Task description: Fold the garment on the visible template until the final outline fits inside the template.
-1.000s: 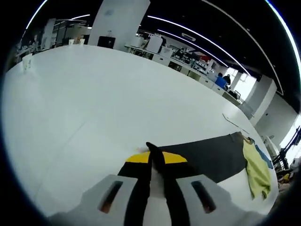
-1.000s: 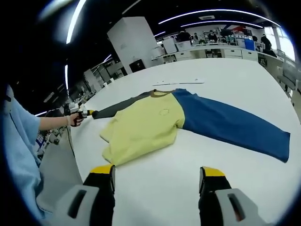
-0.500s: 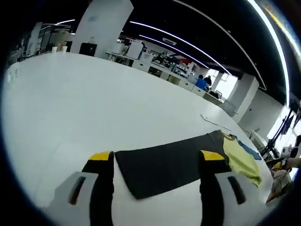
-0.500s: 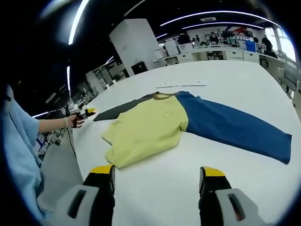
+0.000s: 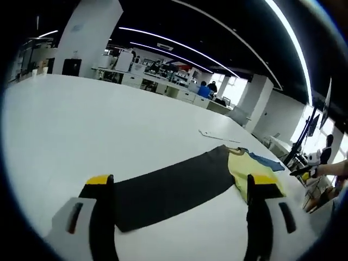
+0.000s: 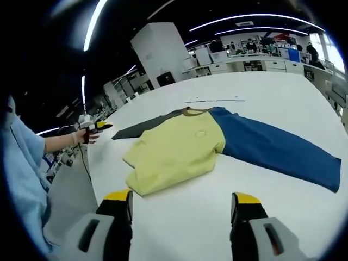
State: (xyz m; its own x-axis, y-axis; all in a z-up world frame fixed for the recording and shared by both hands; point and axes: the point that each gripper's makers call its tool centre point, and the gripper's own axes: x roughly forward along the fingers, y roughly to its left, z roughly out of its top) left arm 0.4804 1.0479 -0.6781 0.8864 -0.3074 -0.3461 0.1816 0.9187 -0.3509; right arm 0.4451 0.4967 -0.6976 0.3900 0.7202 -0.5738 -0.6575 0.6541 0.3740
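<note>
In the left gripper view, the garment lies flat on the white table, its dark sleeve reaching toward the camera between the spread, empty jaws of the left gripper; desks line the hall behind.

In the right gripper view, the garment stretches sleeve to sleeve across the table, blue sleeve rightward. The right gripper hovers with jaws apart; a person's hand holds the left gripper just beside the dark cuff.

I see a big white surface that goes far back. A thin white strip lies flat on it. A fat white pillar stands at the far end, next to a small black box. Long rows of desks run along the back, and someone in blue sits there, I think. Bright light lines cross the dark ceiling.
</note>
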